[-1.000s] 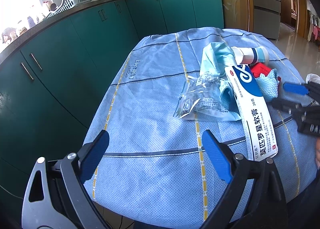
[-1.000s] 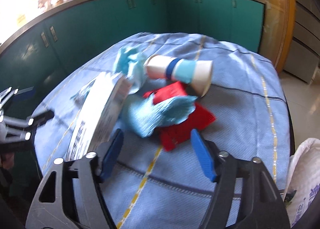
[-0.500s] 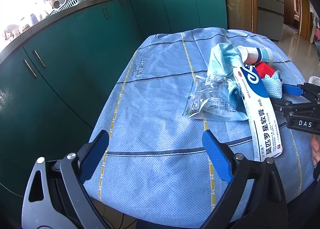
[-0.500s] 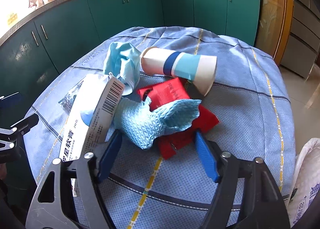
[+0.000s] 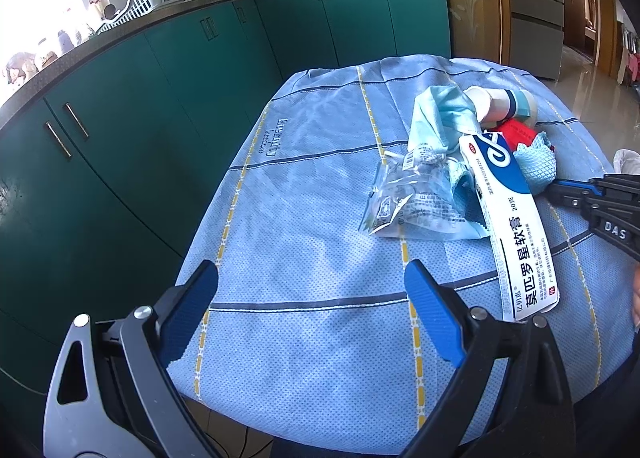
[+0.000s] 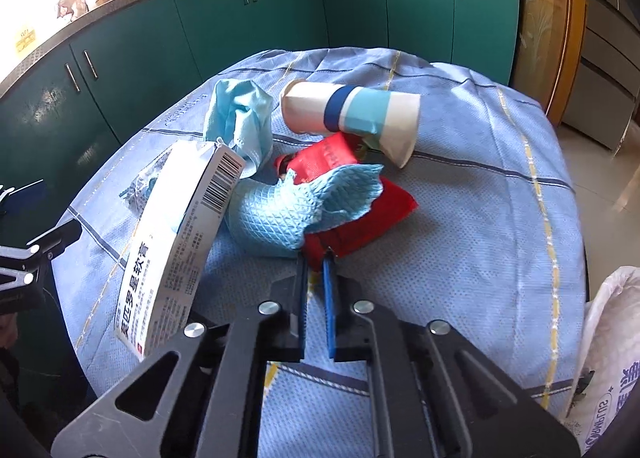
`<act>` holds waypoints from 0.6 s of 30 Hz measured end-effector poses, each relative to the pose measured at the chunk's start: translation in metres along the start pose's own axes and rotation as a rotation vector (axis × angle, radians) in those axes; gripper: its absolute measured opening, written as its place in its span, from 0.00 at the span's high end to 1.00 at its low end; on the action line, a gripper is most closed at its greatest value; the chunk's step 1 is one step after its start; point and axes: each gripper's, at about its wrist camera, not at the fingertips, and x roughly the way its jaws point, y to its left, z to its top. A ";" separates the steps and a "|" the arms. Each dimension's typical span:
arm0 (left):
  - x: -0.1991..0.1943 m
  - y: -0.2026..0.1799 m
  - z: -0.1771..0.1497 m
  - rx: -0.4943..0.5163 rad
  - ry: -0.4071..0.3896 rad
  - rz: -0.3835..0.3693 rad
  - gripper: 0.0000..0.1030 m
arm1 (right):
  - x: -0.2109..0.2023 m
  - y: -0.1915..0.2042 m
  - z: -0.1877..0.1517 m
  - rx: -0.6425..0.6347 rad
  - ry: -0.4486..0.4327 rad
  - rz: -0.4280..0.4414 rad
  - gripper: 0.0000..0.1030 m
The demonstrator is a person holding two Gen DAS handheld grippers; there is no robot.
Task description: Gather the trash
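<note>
One corner of the red packet [image 6: 362,214] sat right at my right claw [image 6: 315,258], its fingers drawn nearly together on that edge at frame centre. That packet lay on the tabletop [image 6: 480,226] under the blue cloth [image 6: 296,210], running up-right. My left claw [image 5: 312,310] hung wide apart, lower centre, well short of the pile.

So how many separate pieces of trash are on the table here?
6: paper cup at the back, face mask, red packet, blue cloth, box, clear wrapper. More may be hidden underneath.
</note>
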 end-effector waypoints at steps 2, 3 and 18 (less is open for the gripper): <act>0.000 0.001 0.000 -0.002 0.000 -0.001 0.09 | -0.006 -0.003 -0.001 0.001 -0.011 -0.003 0.93; 0.000 0.001 0.000 -0.001 0.001 -0.002 0.09 | -0.012 -0.006 -0.002 0.004 -0.022 -0.005 0.93; 0.000 -0.010 -0.003 0.027 0.008 -0.017 0.09 | -0.037 -0.033 -0.004 0.067 -0.069 -0.034 0.92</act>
